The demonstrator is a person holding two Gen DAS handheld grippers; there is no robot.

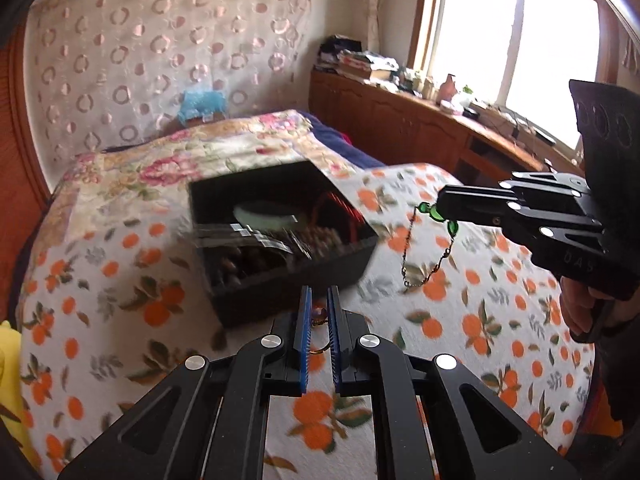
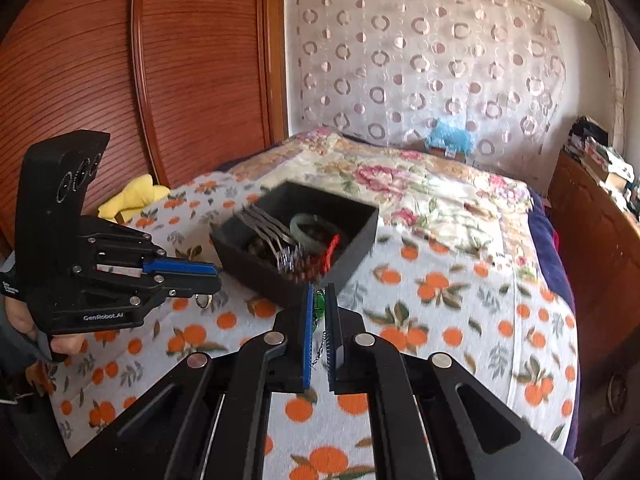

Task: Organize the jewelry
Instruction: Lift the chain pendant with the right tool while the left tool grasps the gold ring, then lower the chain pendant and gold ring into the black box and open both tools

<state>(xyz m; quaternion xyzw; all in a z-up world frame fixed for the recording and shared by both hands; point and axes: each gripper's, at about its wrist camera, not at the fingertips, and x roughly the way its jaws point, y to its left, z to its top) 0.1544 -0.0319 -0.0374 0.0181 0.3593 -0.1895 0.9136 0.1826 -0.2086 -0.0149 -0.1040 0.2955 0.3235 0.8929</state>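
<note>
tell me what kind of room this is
Most likely a home bedroom. A bed with an orange-print cover and a floral quilt fills the view, a wooden wardrobe stands beside it, and a cluttered wooden cabinet runs under the window.

Ahead of both tongs sits a black jewelry box (image 1: 280, 280) holding a pale green bangle (image 2: 306, 228), dark brown beads (image 1: 320, 238) and a red cord (image 2: 332, 250). Under them spreads a white bedsheet (image 1: 460, 320) printed with oranges and green leaves. The right gripper (image 2: 319, 320), black with blue pads, pinches a green-beaded chain (image 1: 430, 240). Beyond lies a pink floral quilt (image 2: 420, 188).
</note>
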